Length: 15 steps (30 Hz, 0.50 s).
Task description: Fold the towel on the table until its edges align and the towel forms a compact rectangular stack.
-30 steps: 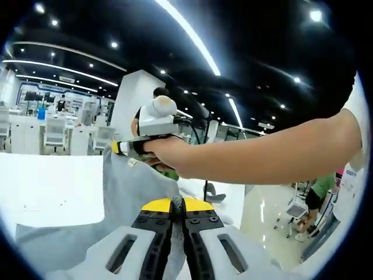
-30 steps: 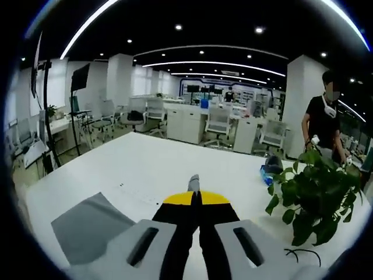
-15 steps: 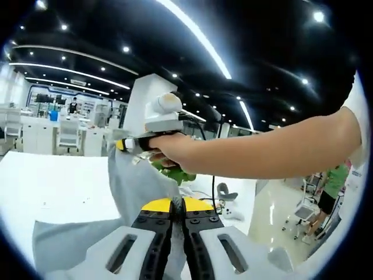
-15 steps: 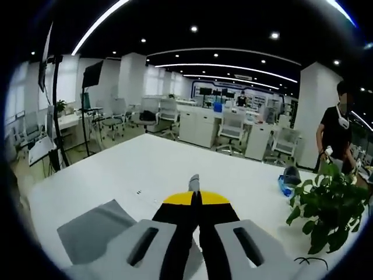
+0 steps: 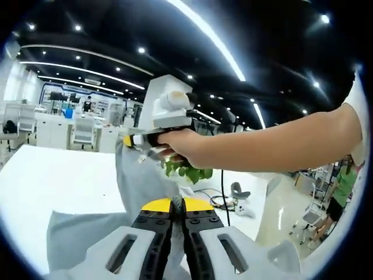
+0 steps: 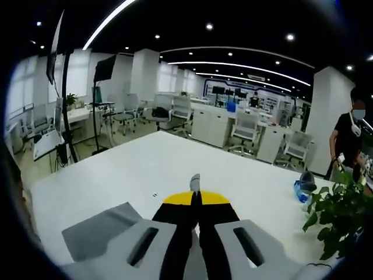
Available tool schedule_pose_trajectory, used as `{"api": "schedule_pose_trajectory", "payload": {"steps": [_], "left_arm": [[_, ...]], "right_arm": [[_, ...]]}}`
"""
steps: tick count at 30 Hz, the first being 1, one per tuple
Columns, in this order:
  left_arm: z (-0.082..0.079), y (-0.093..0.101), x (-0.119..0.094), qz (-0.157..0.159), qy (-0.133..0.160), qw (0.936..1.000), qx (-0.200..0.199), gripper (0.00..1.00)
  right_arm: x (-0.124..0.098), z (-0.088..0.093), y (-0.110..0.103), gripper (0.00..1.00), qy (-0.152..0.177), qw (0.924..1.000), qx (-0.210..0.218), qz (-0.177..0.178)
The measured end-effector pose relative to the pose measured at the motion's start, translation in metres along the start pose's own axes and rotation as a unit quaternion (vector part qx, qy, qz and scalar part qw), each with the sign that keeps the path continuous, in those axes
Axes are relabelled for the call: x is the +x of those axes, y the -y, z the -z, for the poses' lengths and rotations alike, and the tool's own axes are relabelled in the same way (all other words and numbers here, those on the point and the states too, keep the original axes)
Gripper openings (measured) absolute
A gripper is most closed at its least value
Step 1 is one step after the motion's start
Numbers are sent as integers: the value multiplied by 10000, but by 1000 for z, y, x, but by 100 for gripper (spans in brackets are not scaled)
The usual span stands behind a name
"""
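Towel (image 5: 137,192) hangs gray between my two grippers, lifted off the white table (image 6: 145,169). My left gripper (image 5: 172,205) and right gripper (image 6: 195,195) each pinch an edge. Both views have swung sideways, so I think I'm carrying the fold over.

Plain grey towel (image 5: 140,184) on white table (image 6: 145,169)

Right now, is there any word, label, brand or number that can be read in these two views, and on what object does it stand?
None can be read: the grey towel, the white table and both grippers carry no visible text.
Distant signage in the office: too small and blurred to read.
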State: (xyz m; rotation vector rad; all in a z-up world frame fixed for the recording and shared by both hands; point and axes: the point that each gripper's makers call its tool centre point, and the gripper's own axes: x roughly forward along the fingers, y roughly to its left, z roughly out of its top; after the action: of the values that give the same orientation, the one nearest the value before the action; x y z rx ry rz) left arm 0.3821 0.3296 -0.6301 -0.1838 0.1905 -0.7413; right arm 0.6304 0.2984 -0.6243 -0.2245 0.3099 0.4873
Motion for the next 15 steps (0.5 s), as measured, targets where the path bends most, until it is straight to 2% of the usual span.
{"api": "schedule_pose_trajectory", "payload": {"steps": [6,9,11,14,15], "left_arm": [[5,-12,-16,-190,45,9997,-161,5],[13,-22,-20,-307,-9,9994,-174,5],[22,-33,-23,-438,-112,9989,-109,5],[25,-41,-27,-545,-120,9984,-9,5],[27,-47,-30,-630,-142,9977,187,5]], "right_arm": [[18,-3,-26,0,-1,9997,-65,-241],[34,-1,-33,0,-64,9992,-202,-338],[42,1,-38,0,-101,9988,-287,-372],[53,5,-48,0,-169,9978,-446,-450],[54,6,-52,0,-194,9973,-533,-475]]}}
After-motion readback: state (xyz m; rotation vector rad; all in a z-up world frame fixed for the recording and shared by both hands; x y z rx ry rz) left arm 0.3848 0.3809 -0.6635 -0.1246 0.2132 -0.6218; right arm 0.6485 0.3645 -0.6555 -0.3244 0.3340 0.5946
